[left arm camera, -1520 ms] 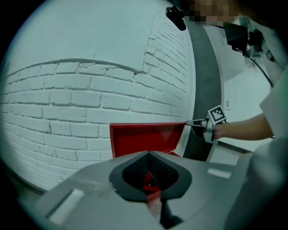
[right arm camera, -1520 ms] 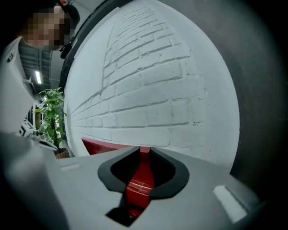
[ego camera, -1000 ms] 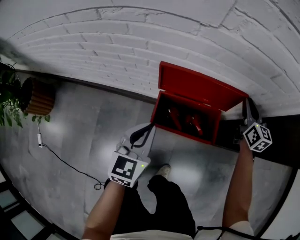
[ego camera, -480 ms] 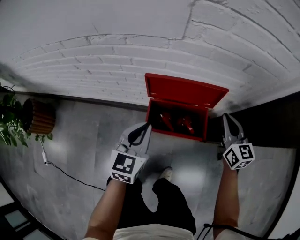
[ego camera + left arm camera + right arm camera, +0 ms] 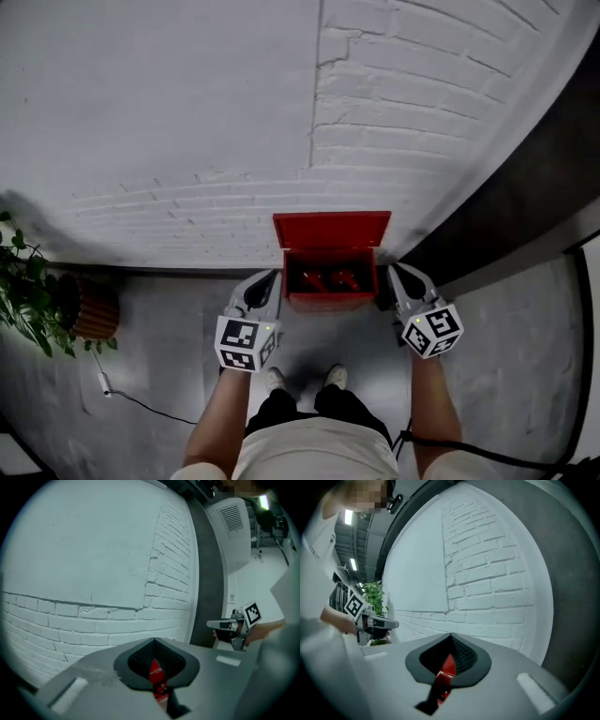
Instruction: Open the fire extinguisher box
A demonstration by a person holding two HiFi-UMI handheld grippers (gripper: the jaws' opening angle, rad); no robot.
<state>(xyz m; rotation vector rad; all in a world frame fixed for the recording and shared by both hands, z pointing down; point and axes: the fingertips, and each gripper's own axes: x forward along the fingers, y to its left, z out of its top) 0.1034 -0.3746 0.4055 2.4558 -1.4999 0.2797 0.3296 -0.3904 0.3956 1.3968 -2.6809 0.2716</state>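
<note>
Box (image 5: 331, 231) open; left gripper (image 5: 267, 279), right gripper (image 5: 398, 274) closed alongside.

Potted plant (image 5: 33, 305) left (cable (image 5: 103, 384) beside); white brick wall (image 5: 187, 112) behind.

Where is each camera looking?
Head view: on the head, looking down at red box, left gripper, right gripper, arms, feet.
Left gripper view: on left gripper, faces brick wall past shut jaws; right gripper visible.
Right gripper view: on right gripper, faces wall past shut jaws; left gripper visible.
Shared: the wall, in all three.
</note>
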